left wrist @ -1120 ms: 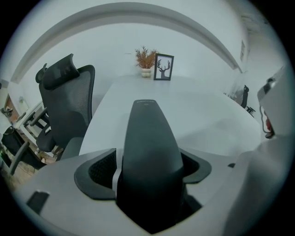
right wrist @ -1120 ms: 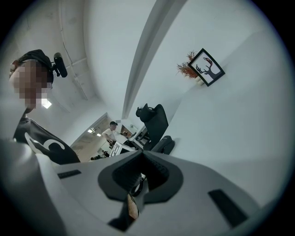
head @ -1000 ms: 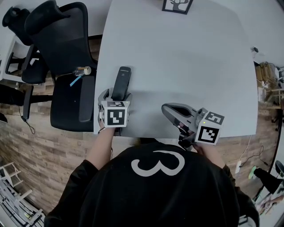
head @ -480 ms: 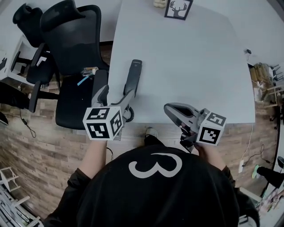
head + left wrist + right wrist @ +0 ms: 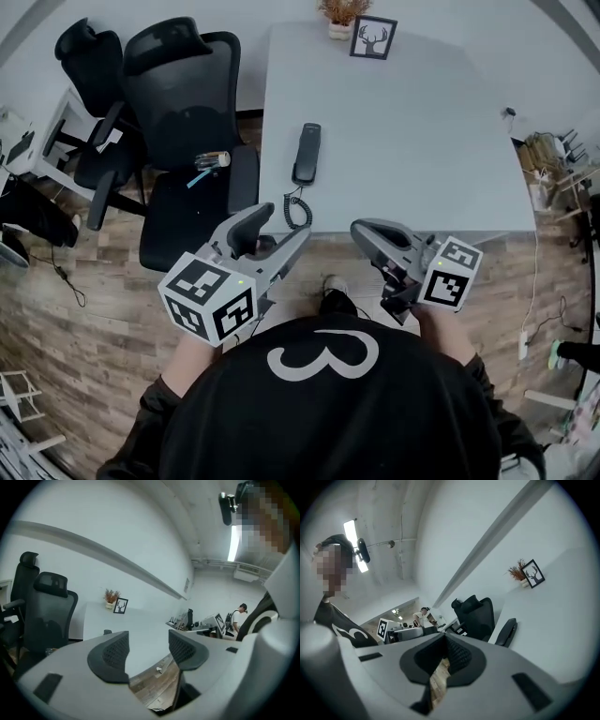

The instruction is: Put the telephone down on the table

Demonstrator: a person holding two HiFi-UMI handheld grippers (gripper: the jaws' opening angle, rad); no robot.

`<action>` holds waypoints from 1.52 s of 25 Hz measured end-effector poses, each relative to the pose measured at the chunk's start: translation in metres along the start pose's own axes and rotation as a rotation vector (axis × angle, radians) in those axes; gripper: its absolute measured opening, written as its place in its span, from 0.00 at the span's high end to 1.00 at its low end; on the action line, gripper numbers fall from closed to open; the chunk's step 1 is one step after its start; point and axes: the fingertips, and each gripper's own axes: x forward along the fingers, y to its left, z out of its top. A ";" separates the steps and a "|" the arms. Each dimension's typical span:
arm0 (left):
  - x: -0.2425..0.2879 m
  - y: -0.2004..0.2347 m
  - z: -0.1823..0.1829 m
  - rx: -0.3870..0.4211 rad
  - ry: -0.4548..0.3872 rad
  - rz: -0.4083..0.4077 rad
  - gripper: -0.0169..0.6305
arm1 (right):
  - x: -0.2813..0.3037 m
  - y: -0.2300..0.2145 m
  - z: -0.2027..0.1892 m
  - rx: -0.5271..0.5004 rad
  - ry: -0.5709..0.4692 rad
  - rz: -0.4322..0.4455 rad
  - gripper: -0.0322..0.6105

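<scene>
The telephone handset (image 5: 307, 153) lies flat on the table (image 5: 422, 141) near its left edge, coiled cord (image 5: 296, 211) trailing nearward. It looks light, stiff and smooth, best pinched across its narrow middle. The left gripper (image 5: 281, 223) is empty, jaws apart and closing; the right gripper (image 5: 361, 230) has its jaws together, empty

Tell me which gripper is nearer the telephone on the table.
Left. The left gripper, jaws closing on nothing, hangs just off the table, close to the cord of the telephone. The right gripper, shut, hangs farther right along the edge.
</scene>
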 end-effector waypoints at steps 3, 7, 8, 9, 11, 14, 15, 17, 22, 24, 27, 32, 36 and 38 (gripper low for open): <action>-0.027 -0.020 -0.001 -0.002 -0.020 -0.081 0.79 | 0.000 0.030 -0.006 -0.018 -0.022 0.006 0.94; -0.049 -0.034 -0.005 -0.017 -0.034 -0.150 0.92 | 0.000 0.060 -0.012 -0.063 -0.029 -0.002 0.94; -0.052 -0.036 -0.007 -0.006 -0.034 -0.153 0.93 | 0.000 0.065 -0.014 -0.073 -0.028 -0.005 0.94; -0.054 -0.037 -0.009 0.007 -0.032 -0.154 0.94 | 0.000 0.068 -0.015 -0.079 -0.027 -0.006 0.94; -0.057 -0.041 -0.016 0.024 -0.022 -0.160 0.95 | 0.000 0.075 -0.018 -0.085 -0.029 -0.007 0.94; -0.058 -0.042 -0.023 0.028 -0.008 -0.171 0.95 | 0.000 0.085 -0.020 -0.111 -0.031 -0.007 0.94; -0.058 -0.042 -0.024 0.026 -0.007 -0.173 0.95 | 0.001 0.088 -0.020 -0.127 -0.029 -0.007 0.94; -0.057 -0.041 -0.025 0.019 -0.004 -0.178 0.95 | 0.002 0.091 -0.021 -0.143 -0.024 -0.008 0.94; -0.059 -0.041 -0.029 -0.020 -0.006 -0.190 0.95 | 0.001 0.093 -0.028 -0.128 -0.004 -0.016 0.94; -0.061 -0.040 -0.032 -0.039 -0.006 -0.186 0.95 | 0.001 0.093 -0.031 -0.120 0.007 -0.019 0.94; -0.063 -0.034 -0.038 -0.071 0.002 -0.177 0.95 | 0.003 0.092 -0.036 -0.109 0.022 -0.021 0.94; -0.073 -0.029 -0.045 -0.102 0.003 -0.176 0.95 | 0.014 0.100 -0.047 -0.106 0.053 -0.004 0.94; -0.078 -0.028 -0.044 -0.101 -0.005 -0.174 0.95 | 0.018 0.105 -0.049 -0.116 0.062 0.003 0.94; -0.079 -0.027 -0.045 -0.100 -0.006 -0.173 0.95 | 0.018 0.107 -0.049 -0.120 0.060 0.003 0.94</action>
